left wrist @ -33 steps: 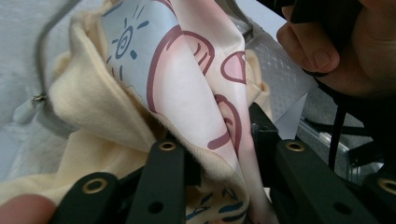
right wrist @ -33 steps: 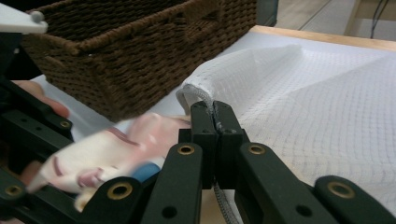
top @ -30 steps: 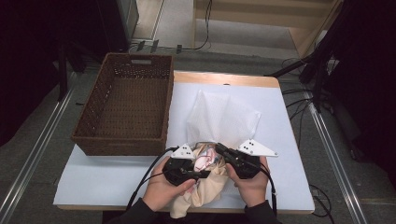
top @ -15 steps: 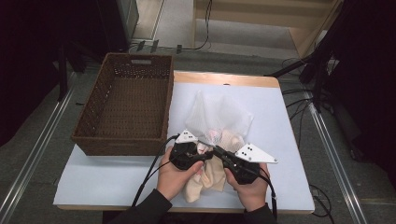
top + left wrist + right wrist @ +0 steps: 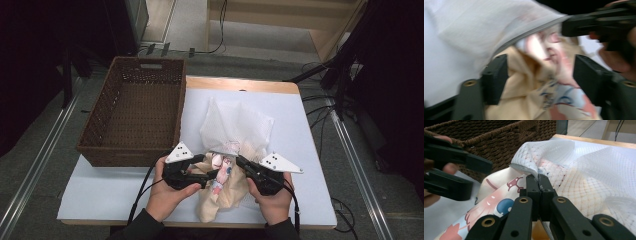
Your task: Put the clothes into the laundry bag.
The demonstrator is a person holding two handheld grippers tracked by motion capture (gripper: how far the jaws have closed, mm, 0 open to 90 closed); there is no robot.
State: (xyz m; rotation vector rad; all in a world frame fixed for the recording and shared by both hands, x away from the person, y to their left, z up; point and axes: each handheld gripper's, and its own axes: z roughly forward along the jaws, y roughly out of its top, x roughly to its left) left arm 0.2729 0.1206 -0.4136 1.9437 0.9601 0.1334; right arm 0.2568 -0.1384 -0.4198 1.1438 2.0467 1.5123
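- White sheeting covers the table (image 5: 125,192), where a cream printed garment (image 5: 220,197) lies at the near edge, its top tucked into a white mesh bag (image 5: 237,127).
- Right gripper (image 5: 538,180), jaws together, pinches the bag's grey rim.
- Left gripper (image 5: 540,75) has just been opening; its jaws stand apart around the garment.
- Left of the bag stands a wicker basket (image 5: 100,150).

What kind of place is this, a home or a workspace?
Probably a lab or studio set up for recording: a white-topped table stands on grey floor between metal rails, with loose cables around it, and a wicker basket as a prop.
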